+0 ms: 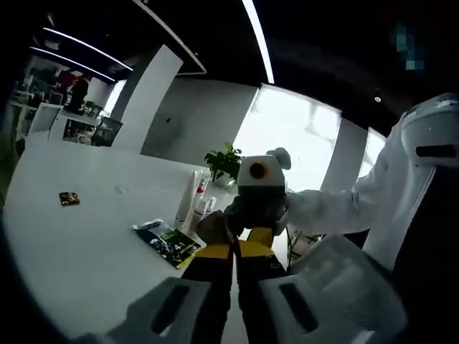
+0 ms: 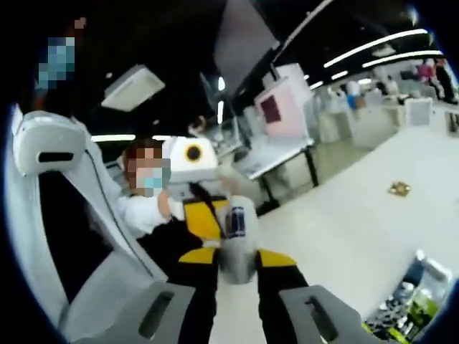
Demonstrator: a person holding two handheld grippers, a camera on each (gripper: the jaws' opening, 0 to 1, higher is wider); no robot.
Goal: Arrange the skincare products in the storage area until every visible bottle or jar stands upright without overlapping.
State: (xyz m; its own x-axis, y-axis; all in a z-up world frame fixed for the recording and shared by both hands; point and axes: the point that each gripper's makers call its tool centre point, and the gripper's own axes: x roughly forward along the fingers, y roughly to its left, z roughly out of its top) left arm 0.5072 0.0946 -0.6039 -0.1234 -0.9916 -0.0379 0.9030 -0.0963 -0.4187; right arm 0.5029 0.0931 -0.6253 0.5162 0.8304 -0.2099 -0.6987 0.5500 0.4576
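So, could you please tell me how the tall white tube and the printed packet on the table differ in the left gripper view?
The tall white tube stands upright, while the printed packet lies flat. The tube is slender and plain white; the packet is broad, thin and dark with green print. Both rest on the white table, close to each other.

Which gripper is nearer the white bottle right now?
Right. The white bottle sits between the fingers of the right gripper; the left gripper faces it from just beyond.
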